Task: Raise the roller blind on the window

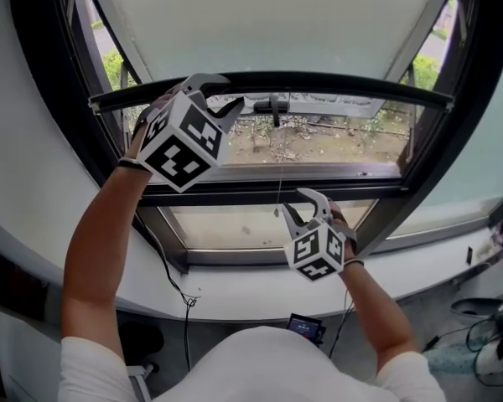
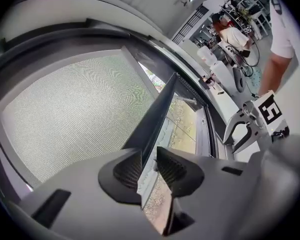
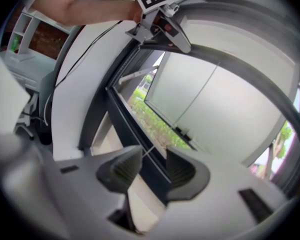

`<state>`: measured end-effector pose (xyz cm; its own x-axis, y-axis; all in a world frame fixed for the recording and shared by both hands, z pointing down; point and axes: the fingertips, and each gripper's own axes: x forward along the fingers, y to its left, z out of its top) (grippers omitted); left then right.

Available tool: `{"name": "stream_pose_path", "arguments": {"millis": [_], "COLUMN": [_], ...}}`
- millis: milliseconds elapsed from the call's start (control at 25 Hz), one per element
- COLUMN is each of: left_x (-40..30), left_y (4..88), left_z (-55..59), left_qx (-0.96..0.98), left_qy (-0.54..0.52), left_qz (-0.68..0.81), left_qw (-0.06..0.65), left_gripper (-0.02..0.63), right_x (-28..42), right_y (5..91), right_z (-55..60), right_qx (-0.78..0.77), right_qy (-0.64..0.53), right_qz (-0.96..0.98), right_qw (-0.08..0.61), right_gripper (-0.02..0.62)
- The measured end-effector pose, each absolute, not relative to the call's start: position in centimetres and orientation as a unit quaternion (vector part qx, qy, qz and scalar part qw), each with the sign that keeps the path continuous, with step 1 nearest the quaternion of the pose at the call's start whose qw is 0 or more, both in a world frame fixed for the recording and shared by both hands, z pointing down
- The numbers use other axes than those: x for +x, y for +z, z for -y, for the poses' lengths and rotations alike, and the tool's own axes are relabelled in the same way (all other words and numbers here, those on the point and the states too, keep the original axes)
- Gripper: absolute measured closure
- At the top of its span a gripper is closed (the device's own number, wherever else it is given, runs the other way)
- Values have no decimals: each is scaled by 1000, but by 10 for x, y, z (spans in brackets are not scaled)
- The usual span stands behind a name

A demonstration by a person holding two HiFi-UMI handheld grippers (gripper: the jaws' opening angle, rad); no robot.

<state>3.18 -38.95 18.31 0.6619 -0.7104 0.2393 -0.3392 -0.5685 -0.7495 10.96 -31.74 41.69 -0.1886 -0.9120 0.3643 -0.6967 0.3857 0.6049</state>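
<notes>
Across the window (image 1: 42, 115), the roller blind (image 1: 260, 23) covers the upper glass. The left gripper (image 1: 226, 93) has its fingers clamped on the blind's bottom bar (image 1: 335, 80) near its left end. Lower down, the right gripper (image 1: 295, 201) has its fingers apart around the thin cord (image 1: 279, 166).

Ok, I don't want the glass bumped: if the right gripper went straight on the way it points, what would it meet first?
Likely the thin pull cord at the tips of the right gripper's tongs, then the dark window frame behind it; depth is hard to judge.
</notes>
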Motion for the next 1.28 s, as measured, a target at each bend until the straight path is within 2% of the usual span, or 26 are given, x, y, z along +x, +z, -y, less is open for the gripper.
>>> {"name": "stream_pose_path", "arguments": {"millis": [1000,1280], "left_x": [31,31], "left_y": [115,105], "left_z": [390,391], "left_qx": [-834,-832], "left_qy": [-239,-241], "left_qz": [-333,-335], "left_qw": [369,371], "left_gripper": [502,502], "right_x": [104,96], "right_y": [424,429], "right_z": [317,334], "right_qx": [528,527], "right_qy": [-147,-94], "right_qz": [759,779], "right_qw": [353,327], "right_gripper": [449,446]}}
